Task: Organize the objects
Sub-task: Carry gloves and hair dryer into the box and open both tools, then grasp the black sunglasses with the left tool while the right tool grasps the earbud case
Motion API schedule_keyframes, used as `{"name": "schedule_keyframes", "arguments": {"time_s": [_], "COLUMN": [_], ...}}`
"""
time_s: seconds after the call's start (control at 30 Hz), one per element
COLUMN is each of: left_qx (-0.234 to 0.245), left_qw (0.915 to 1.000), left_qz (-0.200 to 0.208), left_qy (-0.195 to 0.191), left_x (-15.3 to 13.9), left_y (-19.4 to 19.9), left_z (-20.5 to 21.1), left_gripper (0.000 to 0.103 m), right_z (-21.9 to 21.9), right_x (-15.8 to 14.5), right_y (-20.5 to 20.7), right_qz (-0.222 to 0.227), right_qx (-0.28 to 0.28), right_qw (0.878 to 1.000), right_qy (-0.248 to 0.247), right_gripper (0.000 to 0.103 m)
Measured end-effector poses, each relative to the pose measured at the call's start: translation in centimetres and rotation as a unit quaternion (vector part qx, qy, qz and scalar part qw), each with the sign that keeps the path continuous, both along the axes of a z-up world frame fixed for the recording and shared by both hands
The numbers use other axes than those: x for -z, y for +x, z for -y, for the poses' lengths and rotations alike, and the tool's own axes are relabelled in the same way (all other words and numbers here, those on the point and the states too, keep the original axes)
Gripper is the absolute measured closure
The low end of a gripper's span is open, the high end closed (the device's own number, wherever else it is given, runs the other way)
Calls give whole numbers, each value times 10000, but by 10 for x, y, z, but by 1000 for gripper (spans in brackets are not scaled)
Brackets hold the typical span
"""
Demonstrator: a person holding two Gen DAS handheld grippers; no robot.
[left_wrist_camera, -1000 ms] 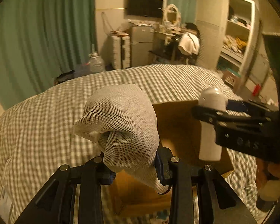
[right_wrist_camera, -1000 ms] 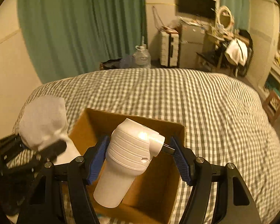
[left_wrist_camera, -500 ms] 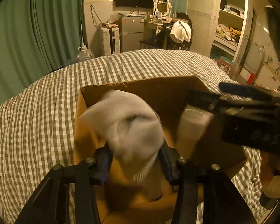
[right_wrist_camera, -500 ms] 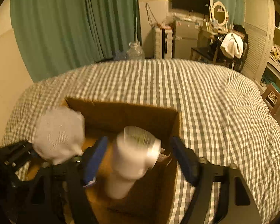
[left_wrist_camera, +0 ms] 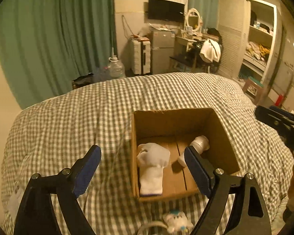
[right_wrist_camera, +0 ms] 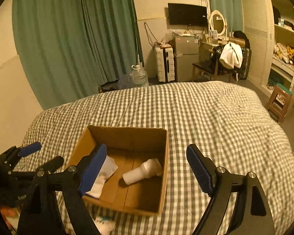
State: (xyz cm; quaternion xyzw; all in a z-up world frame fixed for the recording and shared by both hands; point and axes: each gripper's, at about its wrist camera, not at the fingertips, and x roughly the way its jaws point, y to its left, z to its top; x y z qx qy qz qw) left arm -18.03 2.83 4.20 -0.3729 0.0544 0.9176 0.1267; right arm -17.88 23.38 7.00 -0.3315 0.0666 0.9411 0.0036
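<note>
Cardboard box (left_wrist_camera: 221,135) is standing open on the checked blanket (left_wrist_camera: 88,121) of the bed, and two things are lying on its bottom. On the left side of the box a white sock (left_wrist_camera: 152,166) is lying, with its bunched part toward the far wall and its flat end toward the near wall. On the right side a white bottle (left_wrist_camera: 198,146) is lying on its side, tilted, with the wider end pointing to the far right corner; in the right wrist view the same bottle (right_wrist_camera: 142,173) is showing clearly apart from the sock (right_wrist_camera: 104,173), with bare cardboard between them. The left gripper (left_wrist_camera: 143,164) is hovering above the near left edge of the box with its fingers standing wide apart and holding nothing; one blue pad (left_wrist_camera: 87,169) is over the blanket and the other is over the box. The right gripper (right_wrist_camera: 147,168) is also spreading wide and is empty, with one finger over the box (right_wrist_camera: 164,156) and the other over the blanket (right_wrist_camera: 215,117) to the right. Each gripper is appearing at the edge of the other camera's view. Near the front wall of the box a small white and blue toy (left_wrist_camera: 177,220) is lying on the blanket, too blurred to tell more. Behind the bed a green curtain (left_wrist_camera: 53,39) is hanging.
</note>
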Motion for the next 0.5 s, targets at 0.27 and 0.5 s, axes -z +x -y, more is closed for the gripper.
{"name": "schedule_keyframes", "arguments": {"time_s": [0.27,0.5], "left_qx": [-402,-1017], "left_qw": [9986,9942], "left_qz": [-330,-327], "left_qy": [3,98], "left_x": [-42,-22], "left_y": [65,113], "left_z": [26,55], "left_gripper": [4,2], "right_z": [21,46], "right_x": [-71,-44], "right_y": [72,118], "right_qz": [-591,-483], "right_qx": [-206,-536], "right_qw": [9978,9971], "right_qy": [227,247], "right_gripper": [10,9]}}
